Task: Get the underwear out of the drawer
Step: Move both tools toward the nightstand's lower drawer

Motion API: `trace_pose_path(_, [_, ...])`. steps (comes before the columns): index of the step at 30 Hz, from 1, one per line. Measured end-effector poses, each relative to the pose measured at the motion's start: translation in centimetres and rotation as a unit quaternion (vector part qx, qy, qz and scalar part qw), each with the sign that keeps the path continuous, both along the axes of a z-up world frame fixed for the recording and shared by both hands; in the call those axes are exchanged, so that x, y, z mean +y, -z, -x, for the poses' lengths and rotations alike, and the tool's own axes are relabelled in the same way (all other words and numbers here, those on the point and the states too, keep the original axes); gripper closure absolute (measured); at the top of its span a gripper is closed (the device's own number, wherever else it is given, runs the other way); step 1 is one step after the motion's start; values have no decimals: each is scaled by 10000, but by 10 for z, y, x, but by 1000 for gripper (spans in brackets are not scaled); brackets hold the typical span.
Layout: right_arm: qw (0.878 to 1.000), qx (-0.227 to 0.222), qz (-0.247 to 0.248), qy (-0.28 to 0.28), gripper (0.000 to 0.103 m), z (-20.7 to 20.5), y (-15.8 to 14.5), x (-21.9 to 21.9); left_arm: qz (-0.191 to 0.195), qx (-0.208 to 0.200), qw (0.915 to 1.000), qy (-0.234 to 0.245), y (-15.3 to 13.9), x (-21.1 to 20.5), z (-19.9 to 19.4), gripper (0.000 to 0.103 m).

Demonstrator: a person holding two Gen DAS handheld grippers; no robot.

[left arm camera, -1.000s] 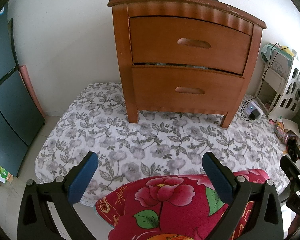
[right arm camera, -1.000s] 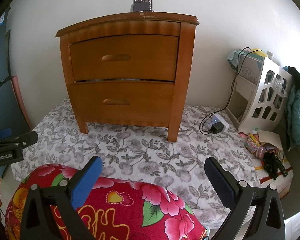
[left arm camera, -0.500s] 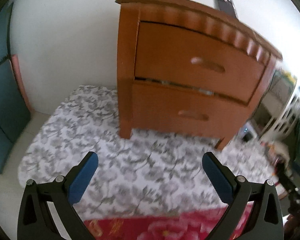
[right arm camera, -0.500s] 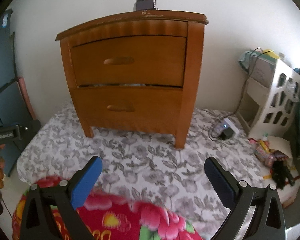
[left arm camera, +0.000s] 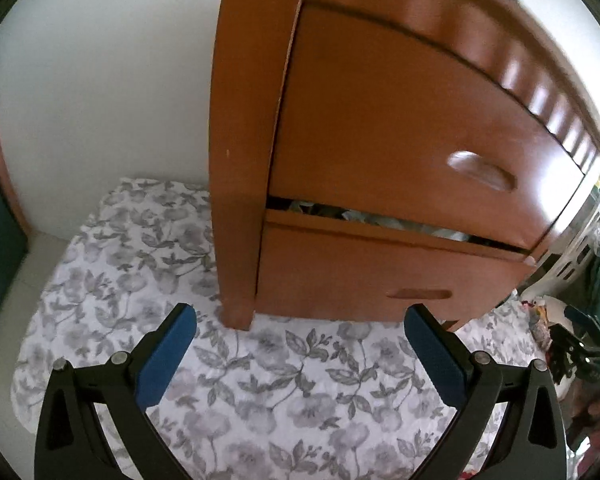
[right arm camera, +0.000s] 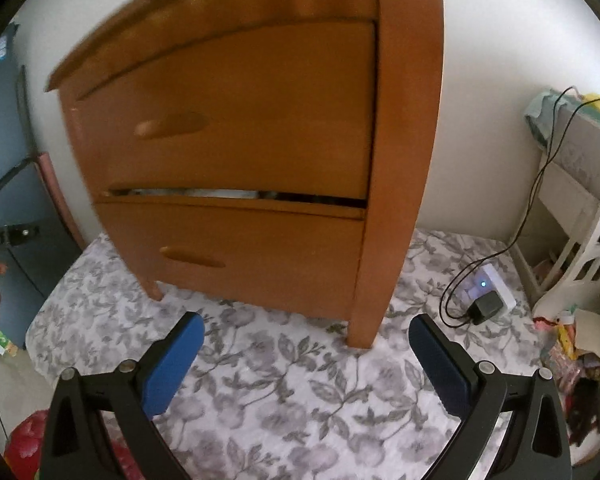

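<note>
Both grippers hang empty in front of a wooden nightstand [left arm camera: 380, 140], jaws spread wide apart, which suits an approach: nothing is gripped yet and both drawers sit nearly shut. The left gripper [left arm camera: 300, 356] faces the nightstand's left front leg and the lower drawer [left arm camera: 360, 276]; the right gripper [right arm camera: 306, 360] faces the right front leg. My guess is that one of them is heading for a carved handle [right arm camera: 192, 258] on the lower drawer.

The underwear is not plainly seen. Through the dark slit between the upper drawer [right arm camera: 240, 120] and the lower one, pale crumpled cloth [left arm camera: 380, 220] shows, so the clothing probably lies in the lower drawer; which piece is underwear cannot be told.

The nightstand stands on a bed covered by a grey floral sheet [right arm camera: 300, 400], against a white wall [left arm camera: 100, 80]. Near the bed's right edge a charger and power strip [right arm camera: 486, 300] lie on the sheet, with a white openwork rack [right arm camera: 580, 220] beside them. A red flowered cushion [right arm camera: 28, 440] peeks in at the near left corner.
</note>
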State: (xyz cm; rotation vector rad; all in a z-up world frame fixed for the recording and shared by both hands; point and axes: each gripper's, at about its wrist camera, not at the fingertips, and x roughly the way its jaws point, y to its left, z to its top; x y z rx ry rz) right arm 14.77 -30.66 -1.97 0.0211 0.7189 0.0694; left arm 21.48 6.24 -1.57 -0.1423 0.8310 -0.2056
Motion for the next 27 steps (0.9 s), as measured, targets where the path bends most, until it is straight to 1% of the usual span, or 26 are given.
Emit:
trace_pose_path(3, [9999, -6, -93, -99, 0, -20, 6, -8, 42, 6, 10000, 25, 10, 3, -22, 0])
trace_pose_path(8, [9999, -64, -27, -103, 0, -45, 12, -15, 104, -8, 9997, 208, 19, 2, -45, 0])
trace_pose_path(12, [9997, 0, -159, -187, 0, -60, 16, -22, 52, -87, 9991, 406, 22, -2, -53, 0])
trace_pose_path(20, [9990, -87, -94, -421, 0, -76, 20, -14, 67, -235, 9974, 683, 26, -7, -66, 0])
trace_pose_path(23, [9987, -83, -185, -465, 0, -79, 21, -14, -17, -268, 9966, 779, 27, -10, -69, 0])
trace_pose_path(27, [9983, -37, -293, -497, 0, -86, 24, -15, 31, -275, 9951, 948, 29, -14, -73, 0])
